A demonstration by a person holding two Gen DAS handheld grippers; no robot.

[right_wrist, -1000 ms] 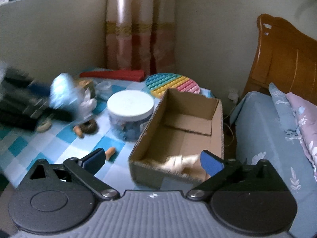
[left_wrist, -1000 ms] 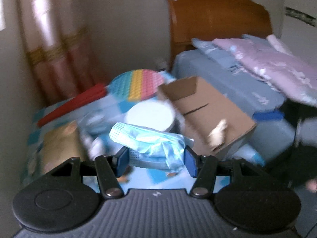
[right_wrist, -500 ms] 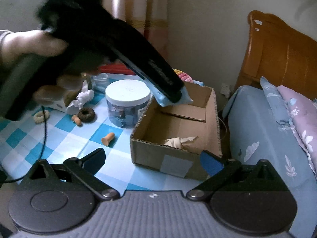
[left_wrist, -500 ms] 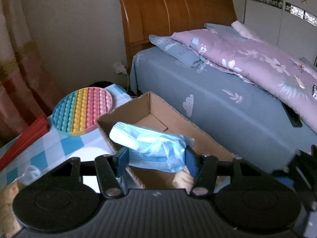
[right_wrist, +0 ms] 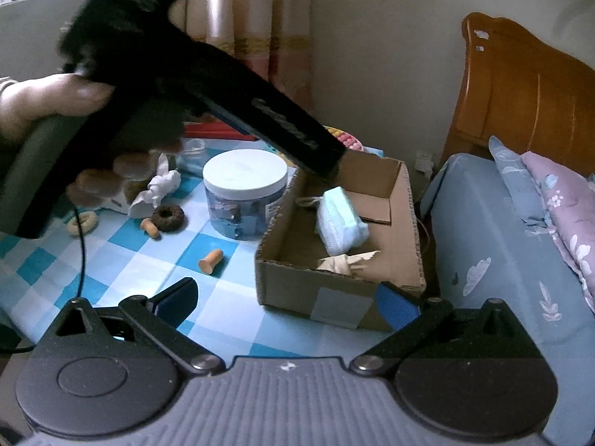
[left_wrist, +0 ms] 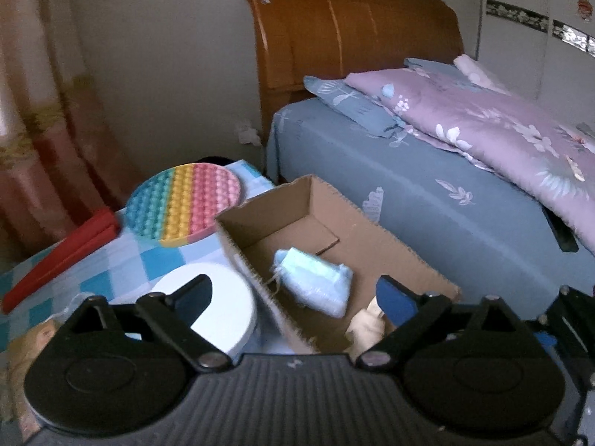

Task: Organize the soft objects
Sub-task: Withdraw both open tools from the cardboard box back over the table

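The pale blue folded face mask lies loose inside the open brown cardboard box, just behind a crumpled beige cloth scrap. The left claw hangs above the box, its jaws opening — nothing between them. The right claw is spread wide and empty over the blue-and-white checked counter. Beside the box stands a white-lidded clear plastic jar; further back, a round rainbow pop-it mat.
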